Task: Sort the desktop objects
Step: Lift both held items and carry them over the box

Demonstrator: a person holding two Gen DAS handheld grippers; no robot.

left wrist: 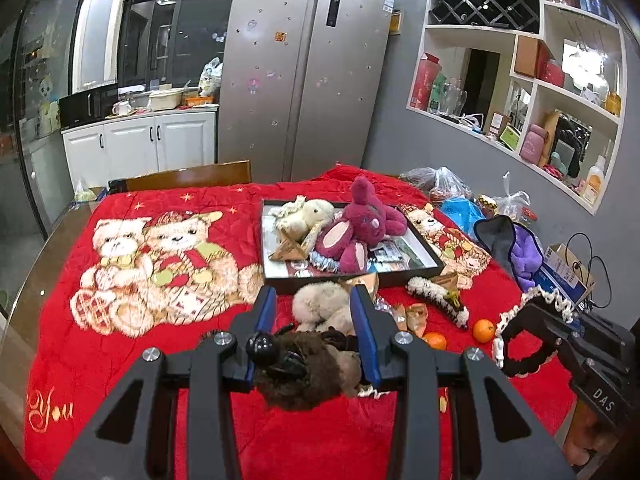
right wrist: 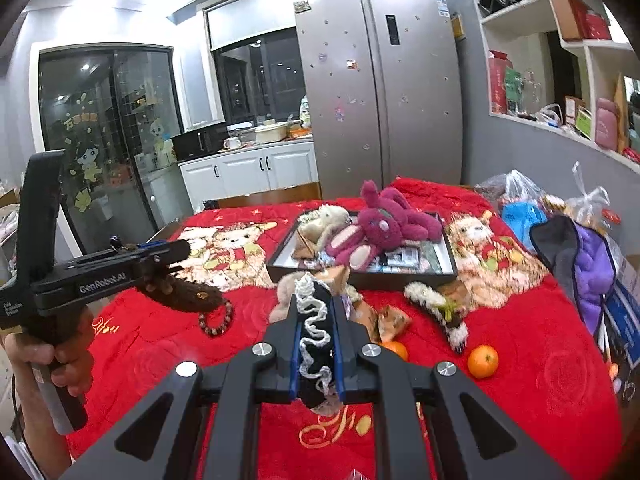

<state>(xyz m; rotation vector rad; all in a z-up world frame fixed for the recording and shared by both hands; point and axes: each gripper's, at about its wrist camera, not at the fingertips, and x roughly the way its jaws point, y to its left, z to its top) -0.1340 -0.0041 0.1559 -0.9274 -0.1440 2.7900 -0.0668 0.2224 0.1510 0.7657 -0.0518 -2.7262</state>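
My left gripper (left wrist: pixel 314 300) is closed around a brown furry plush (left wrist: pixel 304 376); the toy sits deep between the blue pads, bulging out below them, with a black glossy bead against the left finger. From the right wrist camera I see that same gripper (right wrist: pixel 176 250) from the side, held above the red bear-print blanket (right wrist: pixel 520 380), the brown plush (right wrist: pixel 188 298) hanging under it with its long axis sloping down toward the table's middle, and a dark bead bracelet (right wrist: pixel 218 320) dangling from its lower end. The hand (right wrist: pixel 60 364) grips the handle at the frame's left edge.

My right gripper (right wrist: pixel 316 300) is narrow, clamped on a black hair band with white lace trim (right wrist: pixel 316 340). The band runs lengthwise along the fingers, pointing straight ahead toward the tray. In the left view it (left wrist: pixel 524 364) shows as a loop hanging from the right gripper (left wrist: pixel 520 320), lace edge uppermost.

Ahead, the black-framed tray (left wrist: pixel 424 270) lies on the blanket with its long side across my view. In it a magenta plush rabbit (left wrist: pixel 360 228) lies sprawled, ears toward the fridge, beside a cream plush (left wrist: pixel 308 214). Just in front of the tray sits a beige fluffy plush (left wrist: pixel 320 308). To the right lie a lace-trimmed hair clip (left wrist: pixel 440 300), slanting down to the right, and two oranges (left wrist: pixel 484 330), one (left wrist: pixel 434 340) near the gripper's finger.
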